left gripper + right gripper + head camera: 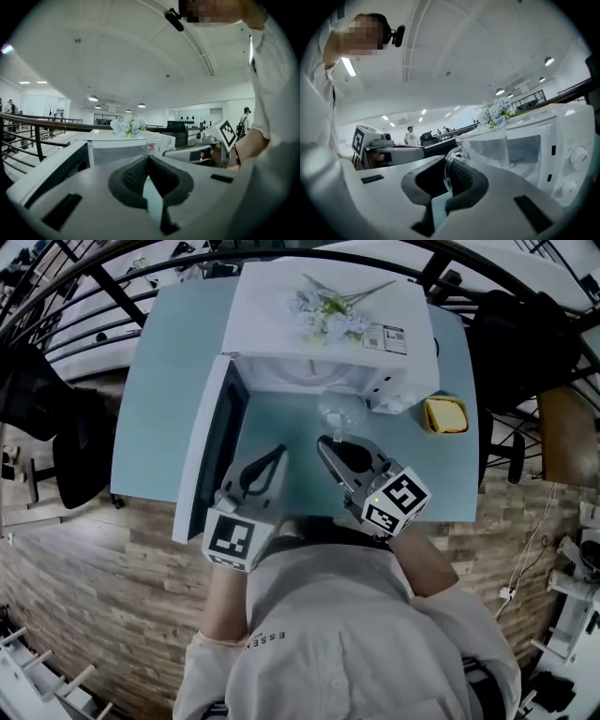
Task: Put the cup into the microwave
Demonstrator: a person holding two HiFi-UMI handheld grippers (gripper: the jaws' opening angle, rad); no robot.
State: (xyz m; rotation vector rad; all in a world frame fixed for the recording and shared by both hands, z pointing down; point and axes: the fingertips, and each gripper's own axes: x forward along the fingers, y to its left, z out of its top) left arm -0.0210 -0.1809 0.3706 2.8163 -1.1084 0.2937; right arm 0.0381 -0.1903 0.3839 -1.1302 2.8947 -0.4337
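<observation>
We see a pale blue worktop [169, 381] carrying a white microwave [267, 324], its door open. A yellow container [445, 414] sits just beside it.

The left gripper [277, 456] is being held just left of the head view's centre, pointed toward the top of the frame. Its jaws are being pressed together with nothing between them. The right gripper [325, 442] is being held just beside it at the centre, angled toward the upper left, and its jaws are being clamped on the handle of the cup [342, 411]. The left forearm [225, 604] is being extended from the lower left and the right forearm [427, 568] from the lower right.
</observation>
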